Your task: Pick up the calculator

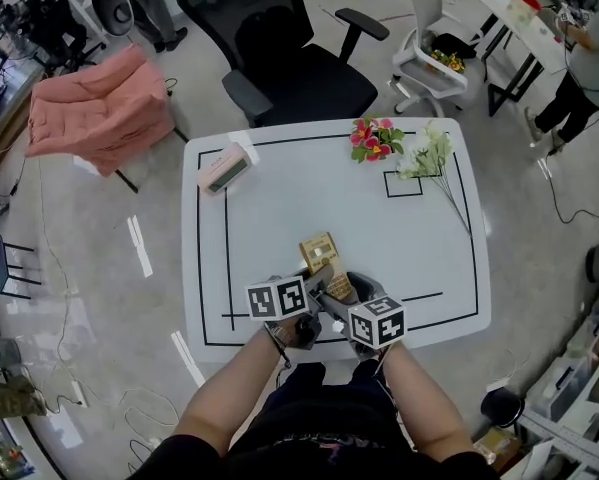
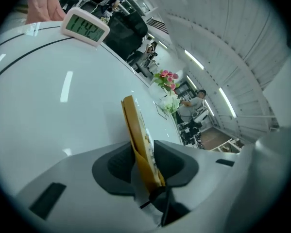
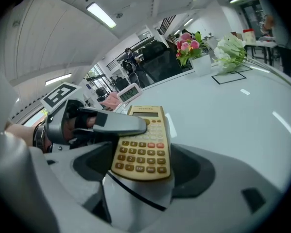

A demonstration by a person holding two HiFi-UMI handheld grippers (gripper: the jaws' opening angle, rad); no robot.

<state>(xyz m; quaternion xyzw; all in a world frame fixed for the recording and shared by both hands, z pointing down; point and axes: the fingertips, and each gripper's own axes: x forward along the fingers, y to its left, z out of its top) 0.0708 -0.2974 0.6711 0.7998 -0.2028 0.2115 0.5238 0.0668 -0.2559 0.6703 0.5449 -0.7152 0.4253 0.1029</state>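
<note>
A tan calculator (image 1: 320,253) lies near the front edge of the white table (image 1: 279,203). Its near end is between both grippers. My left gripper (image 1: 317,288) comes in from the left. In the left gripper view the calculator (image 2: 134,130) stands edge-on between the pads, which press on its two faces, so this gripper (image 2: 144,165) is shut on it. In the right gripper view the calculator (image 3: 143,144) lies keys-up, its side edges against both pads of my right gripper (image 3: 140,168), which comes in from the front right (image 1: 345,294). One left finger (image 3: 117,124) lies over the keys' upper left corner.
A pink and white desk clock (image 1: 224,166) sits at the table's far left corner. Pink flowers (image 1: 376,138) and white flowers (image 1: 427,153) lie at the far right beside a black tape square (image 1: 403,183). A black office chair (image 1: 299,68) stands behind the table.
</note>
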